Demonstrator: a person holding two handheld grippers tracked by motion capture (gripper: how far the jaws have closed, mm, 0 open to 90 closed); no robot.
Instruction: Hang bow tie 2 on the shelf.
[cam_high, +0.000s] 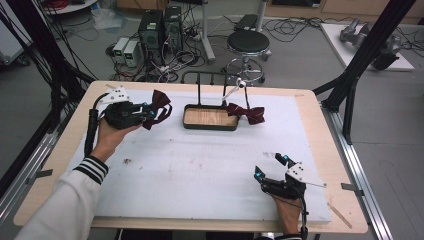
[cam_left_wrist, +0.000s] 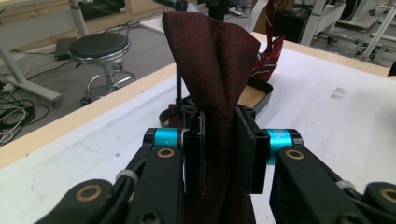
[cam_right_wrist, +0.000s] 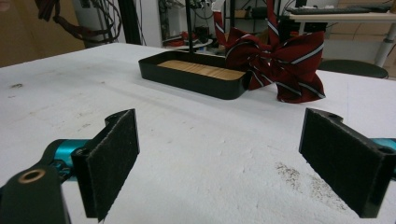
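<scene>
My left gripper (cam_high: 148, 111) is shut on a plain dark red bow tie (cam_high: 159, 106), held above the white mat at the back left. In the left gripper view the bow tie (cam_left_wrist: 212, 60) is pinched between the two pads (cam_left_wrist: 194, 158) and stands up past them. A second, striped red bow tie (cam_high: 246, 113) hangs from the black stand (cam_high: 212, 77) beside the black tray with a wooden floor (cam_high: 210, 117). My right gripper (cam_high: 270, 166) rests open near the front right, nothing between its pads (cam_right_wrist: 114, 158). The striped bow tie (cam_right_wrist: 280, 58) and tray (cam_right_wrist: 196, 77) lie ahead of it.
The white foam mat (cam_high: 200, 165) covers most of the wooden table (cam_high: 60, 150). A black stool (cam_high: 247, 45), computers and cables stand on the floor behind the table. A black frame post (cam_high: 360, 65) rises at the right.
</scene>
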